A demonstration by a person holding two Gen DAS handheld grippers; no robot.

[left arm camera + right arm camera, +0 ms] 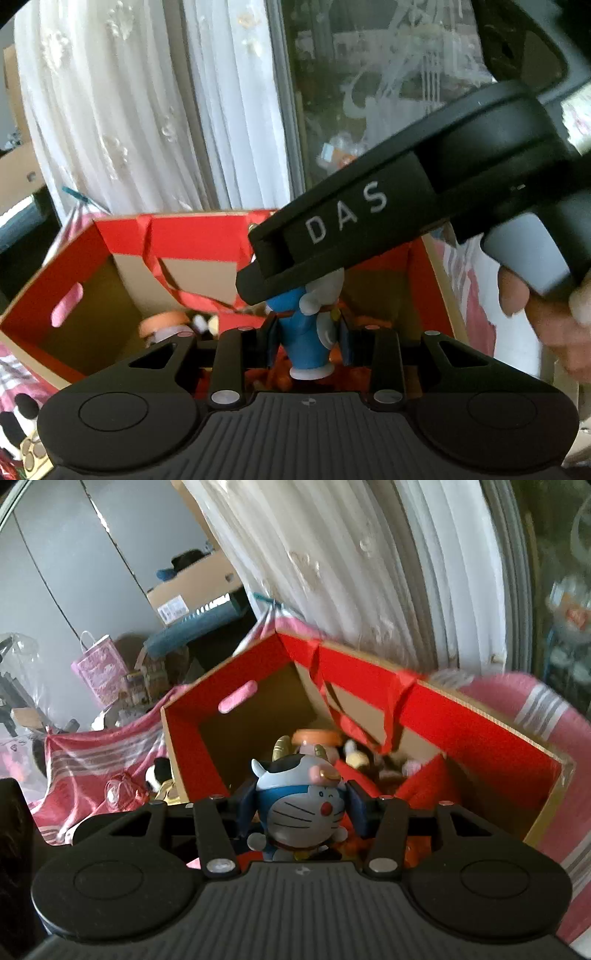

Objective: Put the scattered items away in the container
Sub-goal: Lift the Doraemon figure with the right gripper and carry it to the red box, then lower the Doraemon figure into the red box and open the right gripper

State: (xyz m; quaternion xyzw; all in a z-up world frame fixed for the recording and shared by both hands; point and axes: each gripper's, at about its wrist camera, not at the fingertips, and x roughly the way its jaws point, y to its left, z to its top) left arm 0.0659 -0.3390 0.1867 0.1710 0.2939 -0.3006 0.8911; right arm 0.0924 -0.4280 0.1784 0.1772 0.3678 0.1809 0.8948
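A red cardboard box stands open ahead of both grippers, also in the right wrist view. Several toys lie inside it, among them one with an orange top. My left gripper is shut on a blue and white Doraemon figure, held over the box. My right gripper is shut on a blue Doraemon figure with a cow-patterned hat, also over the box. The right gripper's black body crosses the left wrist view above the figure.
A pink striped cloth lies under and around the box. A black and white plush toy lies left of the box. White curtains and a window stand behind it. A cardboard box and a pink bag sit far left.
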